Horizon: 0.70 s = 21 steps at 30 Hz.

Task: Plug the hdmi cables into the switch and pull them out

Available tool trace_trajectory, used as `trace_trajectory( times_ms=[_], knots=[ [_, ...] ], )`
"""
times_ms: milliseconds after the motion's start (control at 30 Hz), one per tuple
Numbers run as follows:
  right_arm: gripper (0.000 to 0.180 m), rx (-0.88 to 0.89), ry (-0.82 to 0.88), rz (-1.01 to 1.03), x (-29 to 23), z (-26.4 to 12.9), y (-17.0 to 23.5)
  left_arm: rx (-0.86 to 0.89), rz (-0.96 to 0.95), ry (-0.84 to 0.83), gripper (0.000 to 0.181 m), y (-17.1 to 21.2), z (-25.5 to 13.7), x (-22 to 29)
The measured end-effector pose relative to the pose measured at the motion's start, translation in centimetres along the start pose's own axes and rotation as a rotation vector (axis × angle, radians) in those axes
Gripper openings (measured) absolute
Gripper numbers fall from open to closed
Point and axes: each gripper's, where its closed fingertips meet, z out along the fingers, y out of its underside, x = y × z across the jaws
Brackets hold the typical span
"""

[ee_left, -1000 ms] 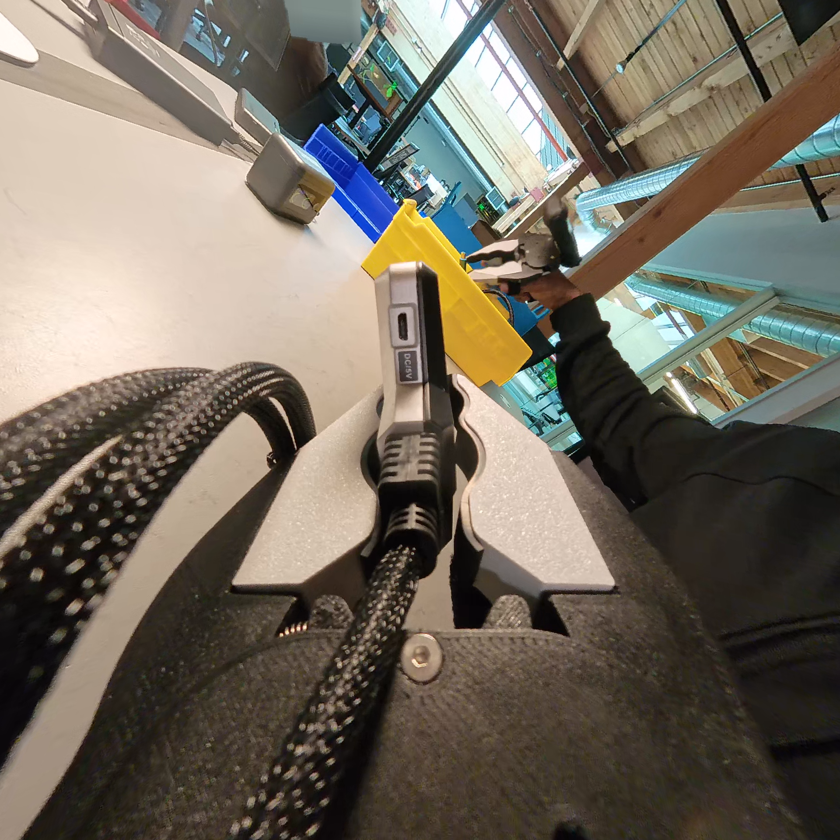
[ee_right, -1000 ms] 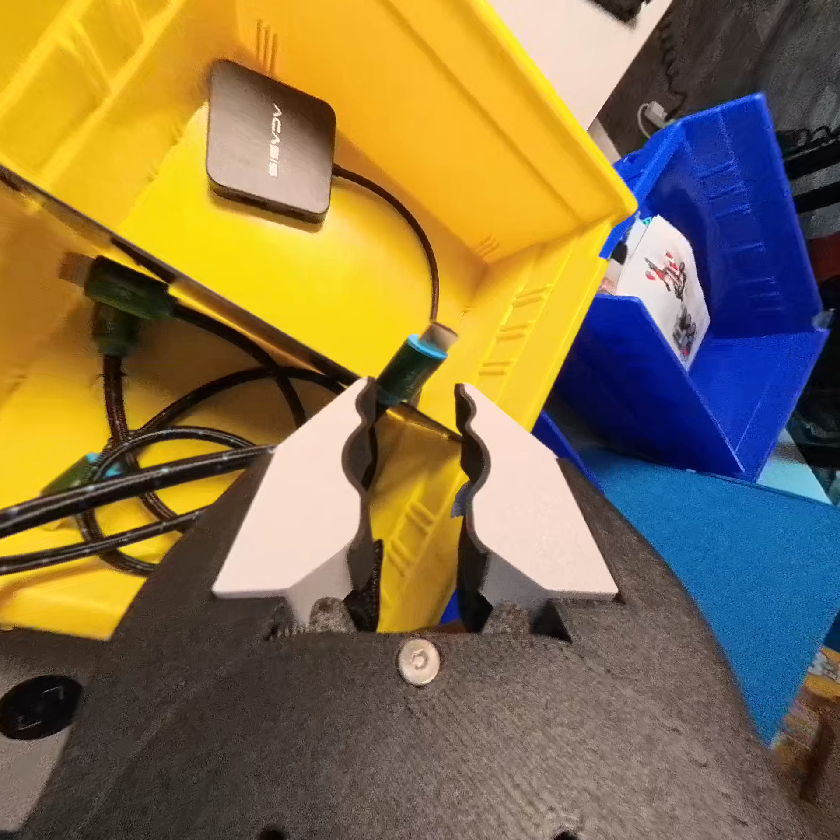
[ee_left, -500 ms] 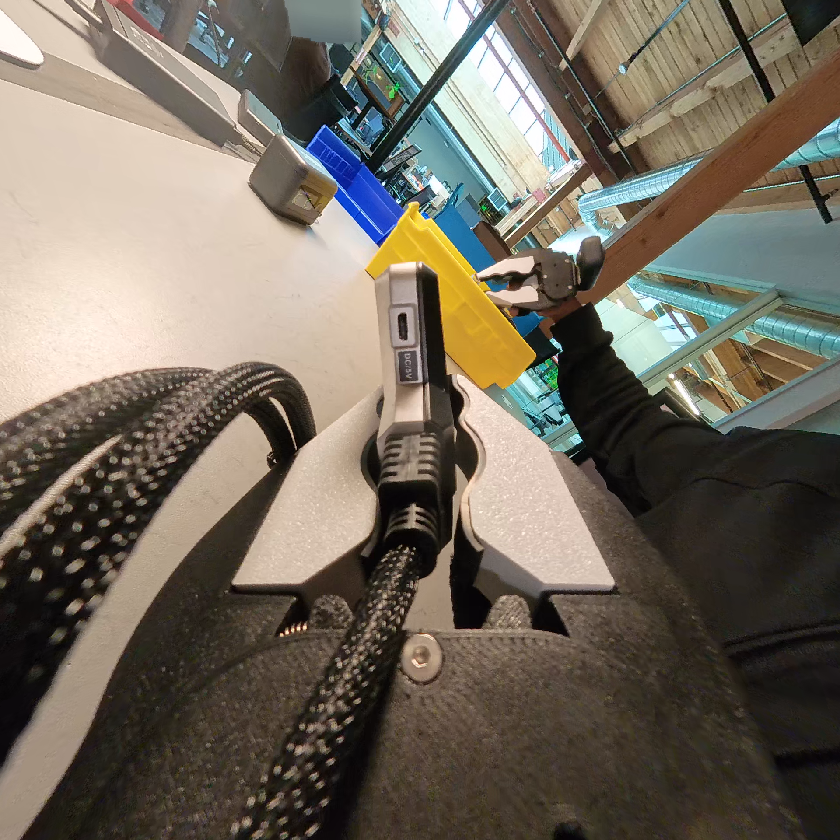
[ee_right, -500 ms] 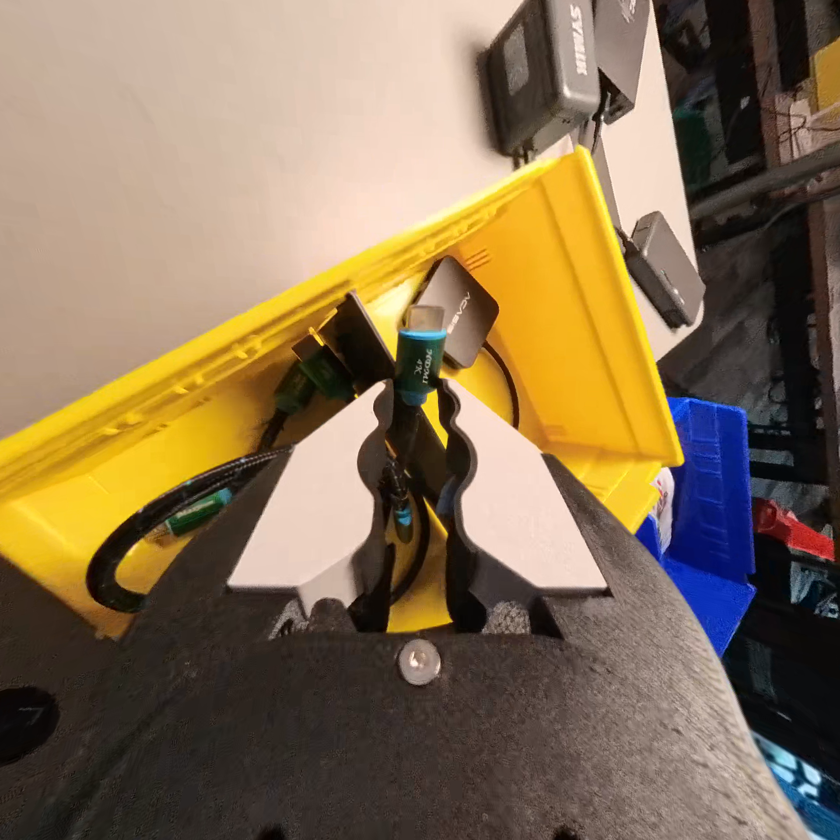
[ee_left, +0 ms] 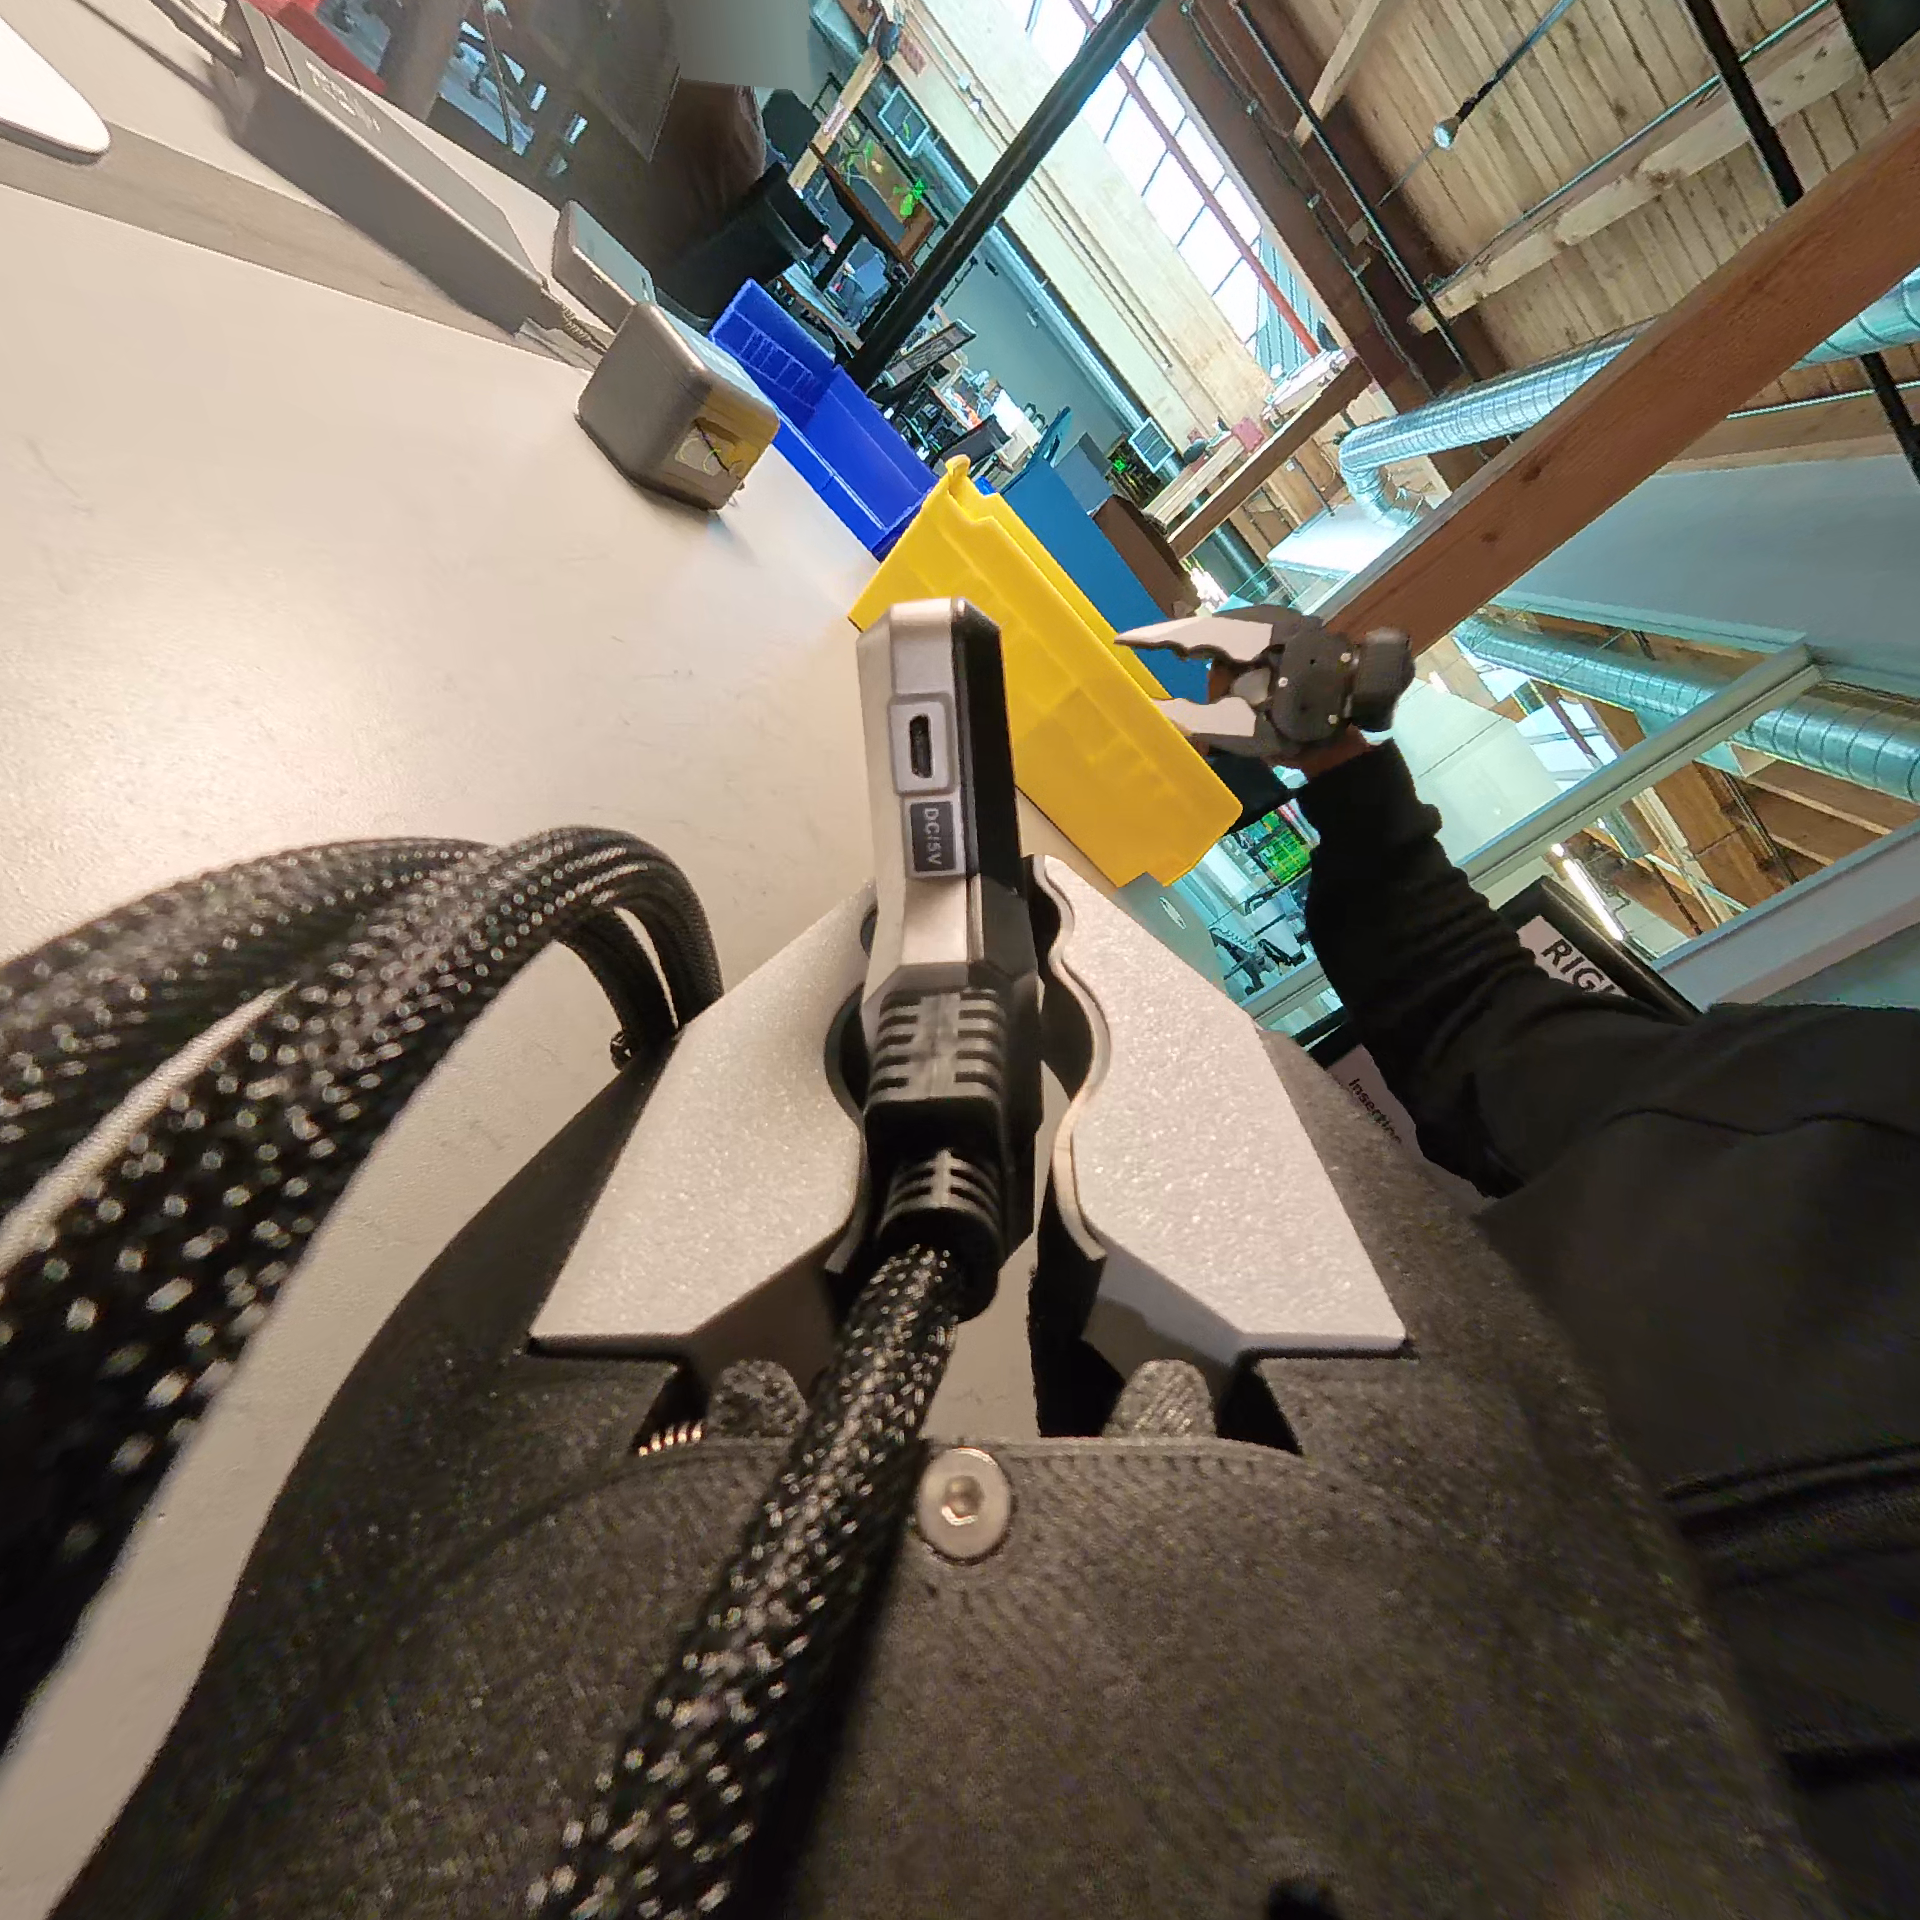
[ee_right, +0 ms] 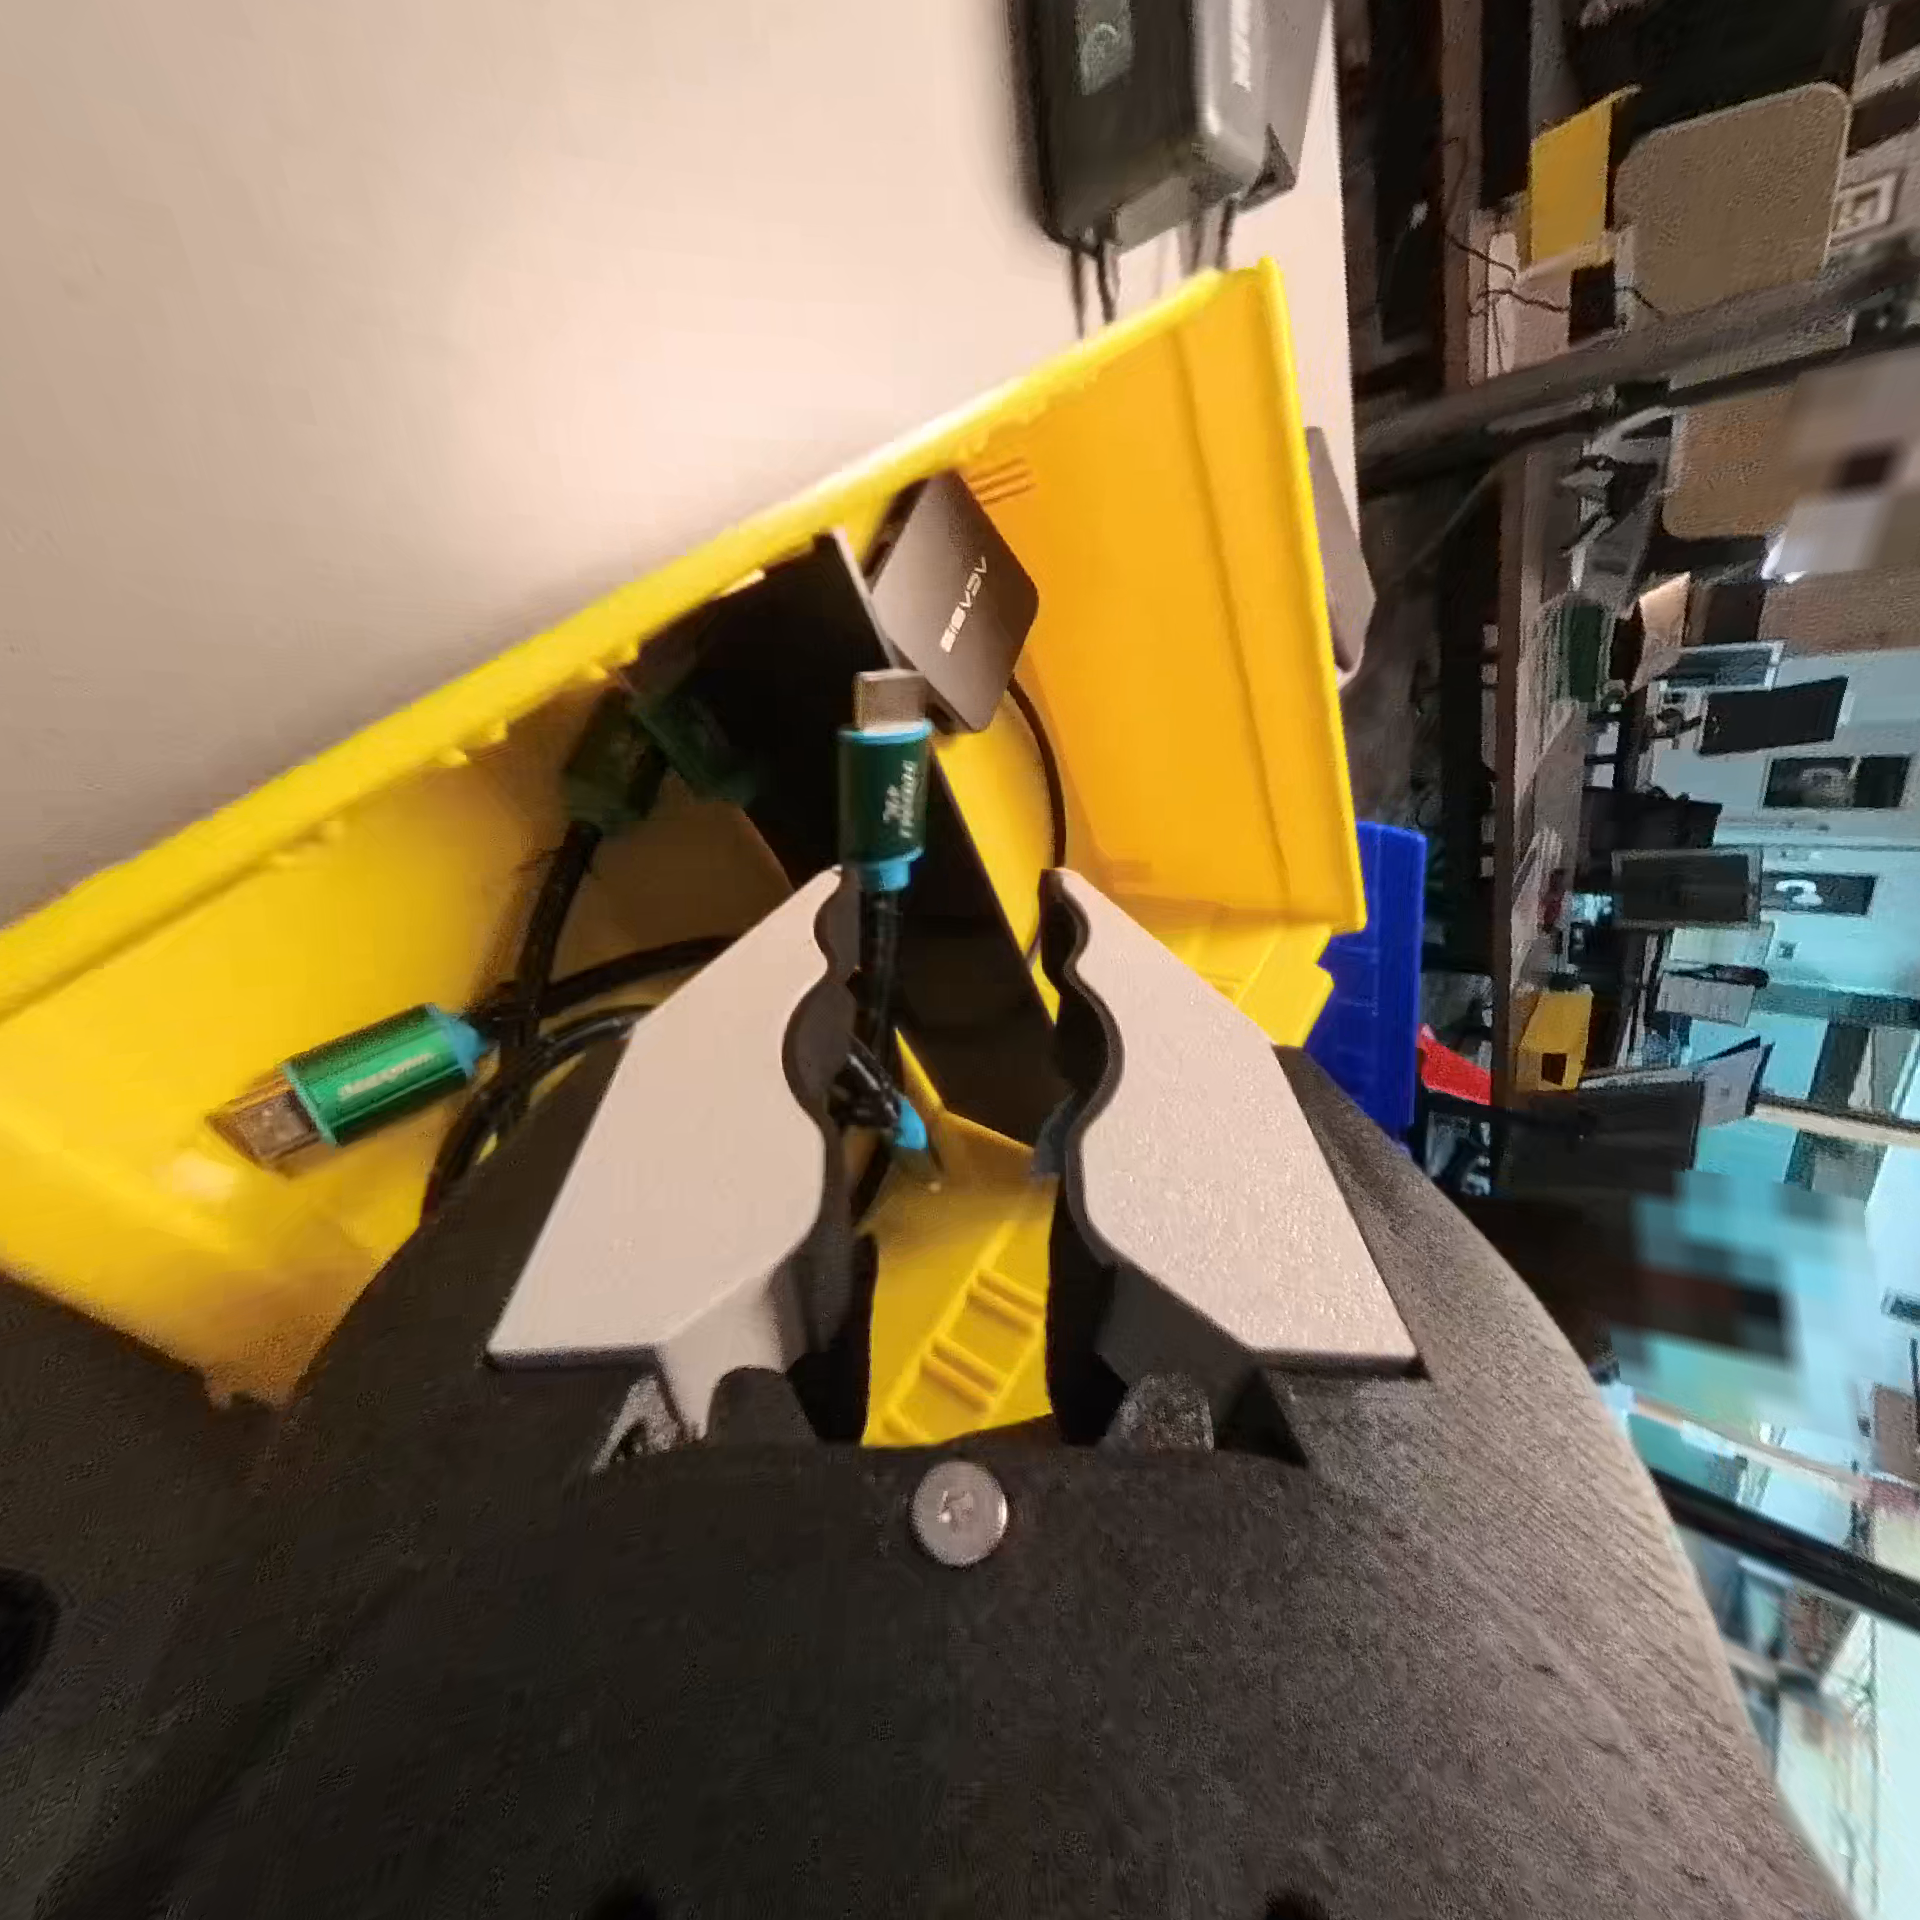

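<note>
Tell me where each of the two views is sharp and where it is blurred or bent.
Left wrist view: silver switch crisp, near braided black cable soft, beams bowed by the wide lens. Right wrist view: smeared shelving background, yellow plastic bin edges soft, teal-sleeved plug fairly clear.

The pale grey table [ee_left: 312,582] carried a yellow bin [ee_left: 1081,717] at its far edge, with a small grey box [ee_left: 665,410] near it and a long dark device [ee_left: 374,145] farther back. Loops of black braided cable [ee_left: 312,935] lay close by, seemingly resting on the top.
</note>
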Motion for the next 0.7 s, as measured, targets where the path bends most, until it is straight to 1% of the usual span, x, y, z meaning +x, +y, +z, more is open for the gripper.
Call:
trace_trajectory(
  times_ms=[133,200,233,300,333,367,433,467,567,700],
  knots=[
    [0.037,0.001,0.008,0.172,1.0,-3.2,0.6,0.000,0.000,-0.001,0.023,0.0,0.0,0.0],
    [0.037,0.028,-0.043,0.272,0.1,-4.9,0.1,0.000,0.000,-0.001,0.023,0.0,0.0,0.0],
    [0.036,0.031,-0.107,0.317,-1.1,-5.6,-0.1,0.000,-0.001,0.000,0.023,0.0,0.0,0.0],
    [0.032,-0.031,-0.250,0.352,-4.6,-6.0,0.4,-0.001,-0.001,0.001,0.022,0.0,0.0,0.0],
    [0.029,-0.101,-0.291,0.333,-6.1,-5.7,1.4,-0.002,-0.001,0.002,0.023,0.0,0.0,0.0],
    [0.029,-0.189,-0.293,0.297,-7.1,-5.1,2.9,-0.004,0.000,0.002,0.023,0.1,0.0,0.1],
    [0.028,-0.327,-0.244,0.247,-7.6,-3.8,5.6,-0.012,0.005,0.003,0.022,0.2,0.1,0.1],
    [0.028,-0.333,-0.233,0.258,-7.5,-3.3,5.9,-0.018,0.011,0.001,0.023,0.3,0.1,0.2],
    [0.028,-0.264,-0.172,0.322,-5.7,-3.5,4.6,-0.041,0.037,-0.011,0.022,0.8,0.4,0.3],
    [0.028,-0.246,-0.047,0.306,-2.3,-5.5,2.2,-0.094,0.092,-0.030,0.022,1.6,0.9,0.6]
  ],
)
